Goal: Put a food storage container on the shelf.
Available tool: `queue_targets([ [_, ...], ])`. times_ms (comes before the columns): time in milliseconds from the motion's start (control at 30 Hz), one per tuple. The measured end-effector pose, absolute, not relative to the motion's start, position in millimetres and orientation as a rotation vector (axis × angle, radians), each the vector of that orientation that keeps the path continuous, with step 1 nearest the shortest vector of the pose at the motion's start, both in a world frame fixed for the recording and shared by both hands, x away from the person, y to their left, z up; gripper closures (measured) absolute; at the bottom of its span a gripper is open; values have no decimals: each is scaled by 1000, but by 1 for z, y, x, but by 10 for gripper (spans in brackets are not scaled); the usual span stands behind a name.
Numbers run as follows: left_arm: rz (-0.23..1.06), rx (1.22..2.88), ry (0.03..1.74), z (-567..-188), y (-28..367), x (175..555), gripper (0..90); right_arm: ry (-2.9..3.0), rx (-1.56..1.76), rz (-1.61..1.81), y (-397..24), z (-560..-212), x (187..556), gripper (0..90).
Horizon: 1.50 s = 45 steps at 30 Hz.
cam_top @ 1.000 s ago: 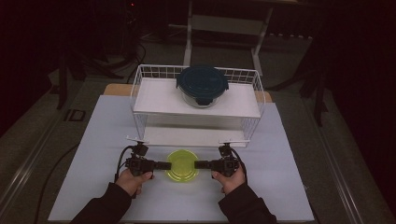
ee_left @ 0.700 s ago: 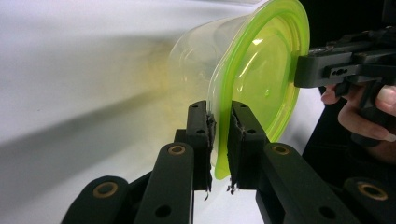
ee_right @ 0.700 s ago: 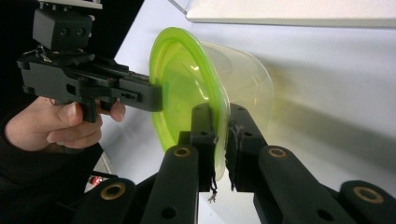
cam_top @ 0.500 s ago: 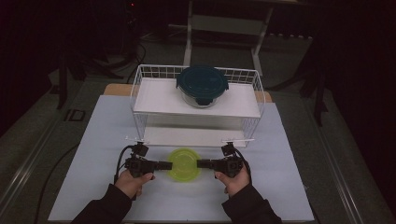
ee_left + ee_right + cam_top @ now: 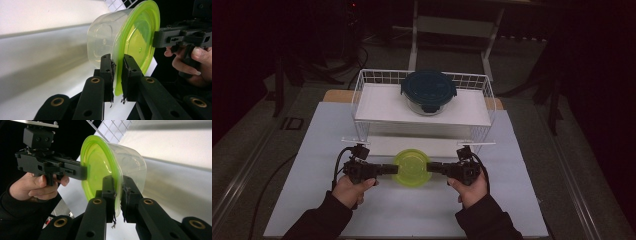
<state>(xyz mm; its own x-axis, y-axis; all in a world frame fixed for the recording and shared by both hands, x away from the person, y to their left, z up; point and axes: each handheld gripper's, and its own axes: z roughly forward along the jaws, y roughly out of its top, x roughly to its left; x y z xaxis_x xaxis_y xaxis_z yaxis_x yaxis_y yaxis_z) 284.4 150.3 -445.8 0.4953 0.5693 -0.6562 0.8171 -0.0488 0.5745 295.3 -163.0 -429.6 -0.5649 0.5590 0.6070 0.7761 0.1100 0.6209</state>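
Note:
A clear plastic container with a lime-green lid (image 5: 411,167) hangs just above the white table, held from both sides. My left gripper (image 5: 391,169) is shut on the lid's left rim; in the left gripper view its pads (image 5: 111,72) pinch the green rim of the container (image 5: 130,42). My right gripper (image 5: 433,167) is shut on the opposite rim, and in the right gripper view its jaws clamp the lid edge of the container (image 5: 112,162). Each gripper view shows the other gripper (image 5: 160,40) (image 5: 82,172) across the lid.
A white wire basket shelf (image 5: 362,100) stands behind the container, with a glass bowl under a dark blue lid (image 5: 428,90) on top. The white table surface (image 5: 512,200) spreads to either side. Dark floor and furniture legs lie beyond.
Both grippers have risen together with the green-lidded container between them, lifting it off the table in front of the shelf.

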Motion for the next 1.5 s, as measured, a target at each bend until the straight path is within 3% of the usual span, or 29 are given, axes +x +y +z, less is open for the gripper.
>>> queue_targets([
  [833,-235,1712,1066,-367,151,291,799,-2198,-1270,-1626,-168,-355,293,824],
  [1500,-146,1700,1043,-308,145,310,802,-2189,-1272,-1750,-172,-303,311,824],
])
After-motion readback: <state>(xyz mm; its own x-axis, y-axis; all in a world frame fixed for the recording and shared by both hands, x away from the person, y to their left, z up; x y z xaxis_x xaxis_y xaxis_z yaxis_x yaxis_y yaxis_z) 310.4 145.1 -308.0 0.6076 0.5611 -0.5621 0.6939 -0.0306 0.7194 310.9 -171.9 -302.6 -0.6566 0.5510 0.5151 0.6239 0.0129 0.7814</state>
